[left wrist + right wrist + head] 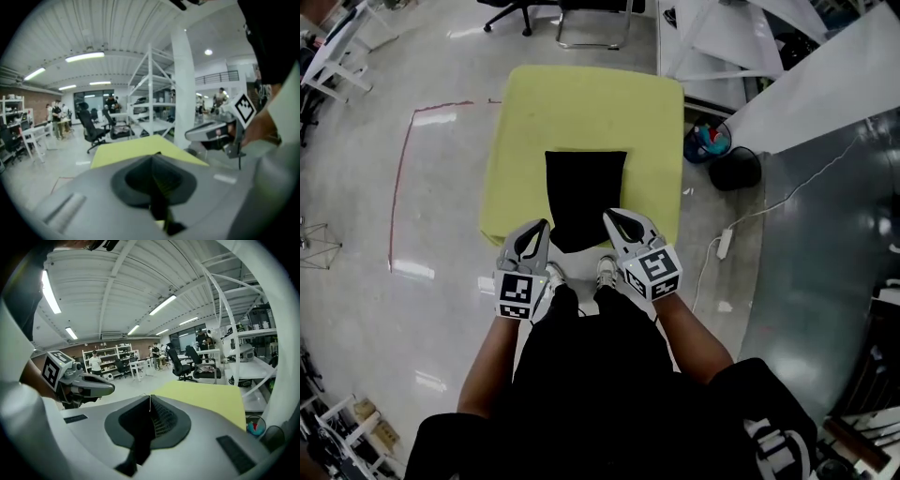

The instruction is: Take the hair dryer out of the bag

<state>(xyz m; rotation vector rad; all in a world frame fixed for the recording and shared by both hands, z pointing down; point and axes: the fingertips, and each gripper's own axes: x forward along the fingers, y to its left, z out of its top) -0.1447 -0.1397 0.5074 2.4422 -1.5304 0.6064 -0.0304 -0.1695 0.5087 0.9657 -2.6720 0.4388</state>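
Observation:
A black bag point(584, 197) lies flat on the yellow-green table point(534, 112), its near end reaching the table's front edge. No hair dryer shows in any view. My left gripper point(546, 223) is shut and empty, its tip just left of the bag's near end. On the other side my right gripper point(607, 216) is also shut and empty, its tip at the bag's near right corner. In the left gripper view the jaws point(152, 157) meet in front of the table point(131, 149), with the right gripper point(188, 136) beside them. The right gripper view shows its closed jaws point(150, 397) and the left gripper point(110, 389).
The person's shoes point(607, 270) stand at the table's front edge. A small bin point(709, 141) and a black round object point(734, 169) sit on the floor right of the table, with a power strip point(724, 244) and cable. Office chairs point(91, 129), white racks point(150, 103), a pillar point(183, 89) and people stand beyond.

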